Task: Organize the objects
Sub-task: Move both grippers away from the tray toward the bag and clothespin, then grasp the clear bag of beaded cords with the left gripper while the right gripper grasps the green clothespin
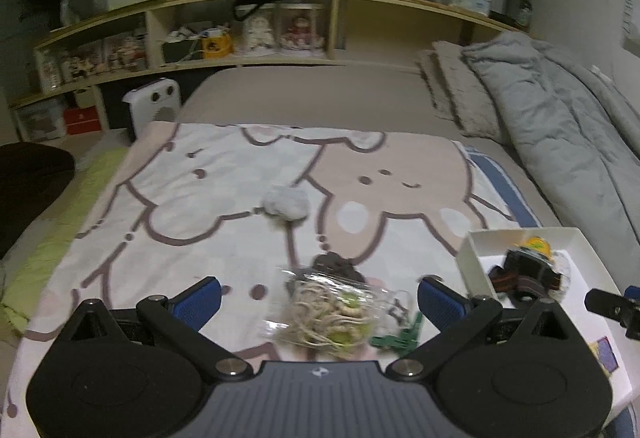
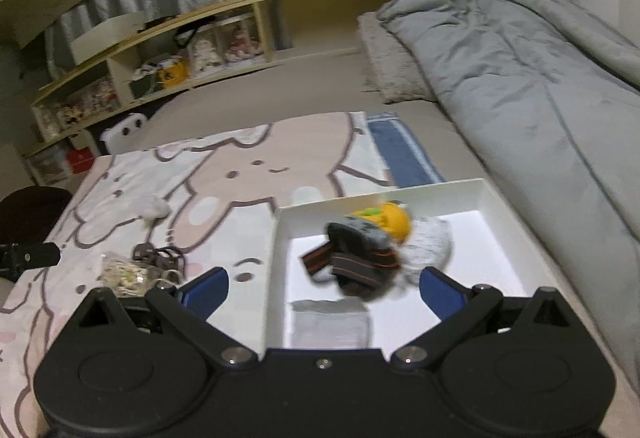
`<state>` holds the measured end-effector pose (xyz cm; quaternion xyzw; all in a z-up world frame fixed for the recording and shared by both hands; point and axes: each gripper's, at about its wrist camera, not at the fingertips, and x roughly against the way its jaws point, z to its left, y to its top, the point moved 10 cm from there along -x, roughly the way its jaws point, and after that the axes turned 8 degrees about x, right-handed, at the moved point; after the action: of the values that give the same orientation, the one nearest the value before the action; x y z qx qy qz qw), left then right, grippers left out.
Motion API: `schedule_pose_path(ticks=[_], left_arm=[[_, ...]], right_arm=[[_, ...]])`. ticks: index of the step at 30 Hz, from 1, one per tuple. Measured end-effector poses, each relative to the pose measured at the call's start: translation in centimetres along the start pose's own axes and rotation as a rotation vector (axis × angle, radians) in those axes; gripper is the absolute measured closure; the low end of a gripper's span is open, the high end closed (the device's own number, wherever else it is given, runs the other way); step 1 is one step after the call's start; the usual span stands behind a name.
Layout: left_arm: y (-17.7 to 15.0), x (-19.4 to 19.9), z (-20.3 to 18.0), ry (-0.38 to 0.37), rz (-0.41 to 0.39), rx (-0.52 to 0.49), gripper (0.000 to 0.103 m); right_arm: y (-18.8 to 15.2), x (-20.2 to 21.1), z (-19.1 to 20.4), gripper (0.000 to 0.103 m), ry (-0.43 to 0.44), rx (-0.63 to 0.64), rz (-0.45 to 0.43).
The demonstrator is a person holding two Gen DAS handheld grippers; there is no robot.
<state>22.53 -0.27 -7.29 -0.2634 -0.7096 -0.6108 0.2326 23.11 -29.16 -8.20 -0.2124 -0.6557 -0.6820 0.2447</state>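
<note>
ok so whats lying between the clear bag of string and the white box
In the left wrist view, a small green plastic piece lies on the blanket between the clear bag of string and the white box; otherwise bare blanket.

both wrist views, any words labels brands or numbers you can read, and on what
None can be read.
Small pale logo mark on the left gripper's grey ribbed body: a symbol, no letters.
White paper sheet on the right wall: dark lines, too blurred.
Red box on the low wooden shelf: faint mark, too small.
</note>
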Motion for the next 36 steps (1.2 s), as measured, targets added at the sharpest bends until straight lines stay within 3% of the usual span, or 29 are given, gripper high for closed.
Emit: schedule_pose_path(ticks=[7, 13, 20, 28, 33, 36], left_arm=[[0.7, -1.3, 2.7, 0.045, -0.018, 0.044, 0.0], [-0.7, -3.5, 3.2, 0.075, 0.027, 0.003, 0.0], [-1.8, -5.5, 3.2, 0.046, 0.062, 0.017, 0.0], [-2.6, -7.8, 3.1, 0.002, 0.092, 0.078, 0.0], [-3.3, -9.2, 1.4, -0.051, 0.12, -0.031, 0.0], [-3.8, -9.7, 0.4, -0.087, 0.126, -0.091, 0.0]], right_arm=[[0.3, -1.8, 4.1, 0.0, 0.09, -0.02, -0.05], [-1.0, -4.6, 8.6, 0.0, 0.11, 0.136, -0.034], [-2.7, -7.5, 12.1, 0.0, 0.139, 0.218, -0.026], [-4.9, -10.9, 14.2, 0.0, 0.169, 0.24, 0.068], [-5.6, -12.1, 14.9, 0.0, 0.218, 0.275, 0.087], [-5.6, -12.4, 14.9, 0.007, 0.242, 0.269, 0.075]])
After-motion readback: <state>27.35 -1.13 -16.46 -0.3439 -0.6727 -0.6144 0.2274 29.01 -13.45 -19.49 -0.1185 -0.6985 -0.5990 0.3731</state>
